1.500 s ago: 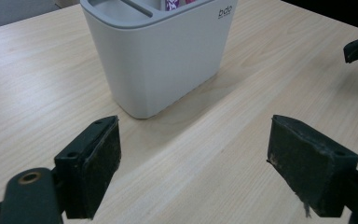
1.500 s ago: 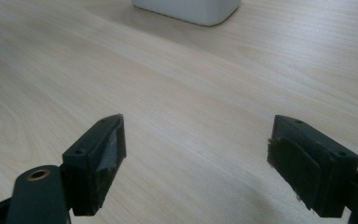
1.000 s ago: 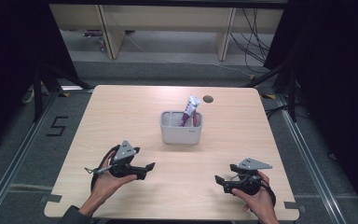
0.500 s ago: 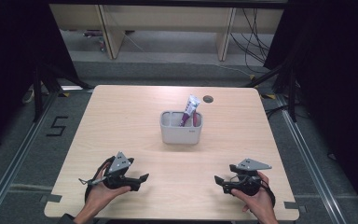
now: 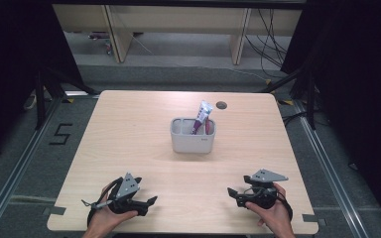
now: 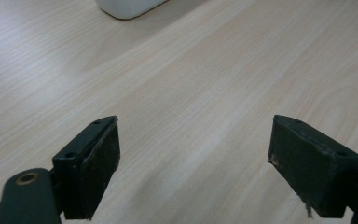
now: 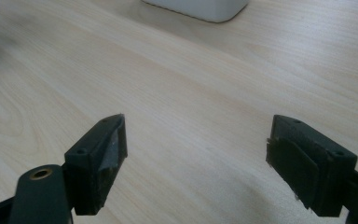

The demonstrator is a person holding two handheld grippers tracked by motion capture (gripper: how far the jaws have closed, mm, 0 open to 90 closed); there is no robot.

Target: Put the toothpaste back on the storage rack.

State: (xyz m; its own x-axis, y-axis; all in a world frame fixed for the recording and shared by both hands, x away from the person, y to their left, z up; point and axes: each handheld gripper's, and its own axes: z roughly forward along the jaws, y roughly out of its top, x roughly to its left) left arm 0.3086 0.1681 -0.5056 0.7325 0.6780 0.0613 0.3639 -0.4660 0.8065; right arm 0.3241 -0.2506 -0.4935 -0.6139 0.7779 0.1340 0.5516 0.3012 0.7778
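Left tongs (image 5: 148,204) sit low over the near-left part of the worktop (image 5: 129,134), held in the person's left hand (image 5: 104,218), jaws spread wide w/ nothing between them. In the left gripper view the left tongs (image 6: 193,154) show both black pads apart, only bare pale wood grain in the gap. A thin cable trails off to the left of this gripper in the high view.

Right tongs (image 5: 231,194) rest near the front-right edge, held in the right hand (image 5: 273,213), jaws pointing left toward the middle of the worktop. They are also open – the right gripper view has the right tongs (image 7: 196,149) gaping over plain wood, gripping nothing. Grey three-cornered plates sit on top of both grippers.

The two tongs are well apart from each other, one on each side, w/ empty wood between.

Farther out, at about the centre of the worktop, stands a white holder (image 5: 192,136) w/ compartments – well apart from both tongs. A tube (image 5: 203,115) leans upright-ish in its right compartment, tilted to the right, top end sticking above the rim; something purple-pink sits beside it, too small to tell what. The holder's base edge shows at the top of both gripper views (image 6: 129,8) (image 7: 200,9).

Behind the holder, near the far edge, is a dark round grommet hole (image 5: 222,105).
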